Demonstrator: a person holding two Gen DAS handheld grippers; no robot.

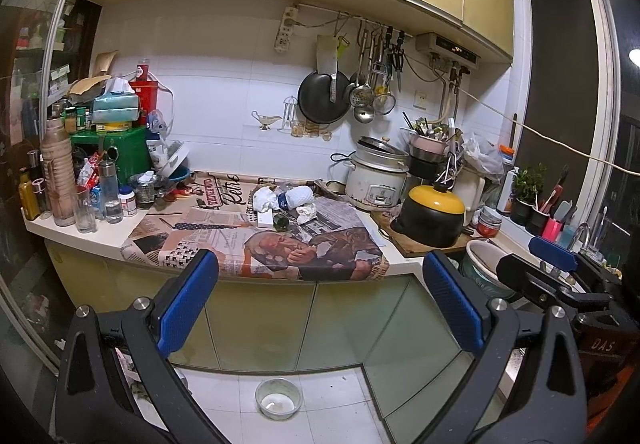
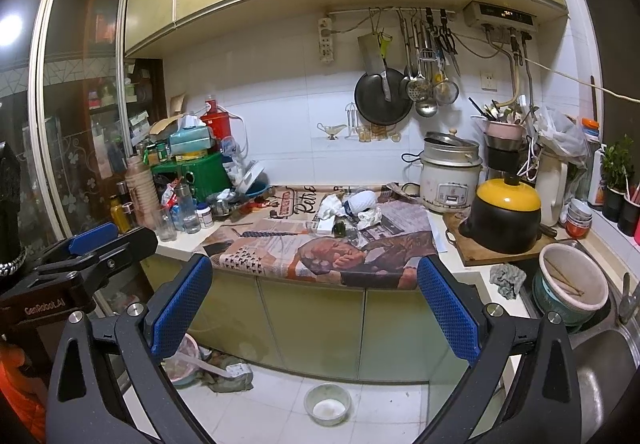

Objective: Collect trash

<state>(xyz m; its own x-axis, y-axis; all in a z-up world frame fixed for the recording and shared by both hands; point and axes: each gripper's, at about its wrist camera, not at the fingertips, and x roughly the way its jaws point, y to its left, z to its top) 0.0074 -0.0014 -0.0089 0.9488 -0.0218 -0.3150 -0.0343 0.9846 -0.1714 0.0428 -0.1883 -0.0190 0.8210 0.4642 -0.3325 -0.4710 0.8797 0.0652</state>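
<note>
A small heap of trash lies on the newspaper-covered counter [image 1: 256, 240]: crumpled white tissues [image 1: 265, 198], a crushed plastic bottle [image 1: 298, 196], another tissue wad [image 1: 306, 213], a small white box [image 1: 264, 220] and a dark green object [image 1: 282, 223]. The heap also shows in the right wrist view [image 2: 352, 210]. My left gripper [image 1: 320, 264] is open and empty, held back from the counter edge. My right gripper [image 2: 314, 270] is open and empty, also short of the counter. The right gripper shows at the right in the left view [image 1: 554, 250].
Bottles and jars [image 1: 80, 188] crowd the counter's left end. A rice cooker [image 1: 376, 180] and a black pot with yellow lid [image 1: 434, 214] stand on the right, by a sink with a bowl [image 2: 572, 282]. A plastic bowl [image 1: 278, 398] sits on the floor.
</note>
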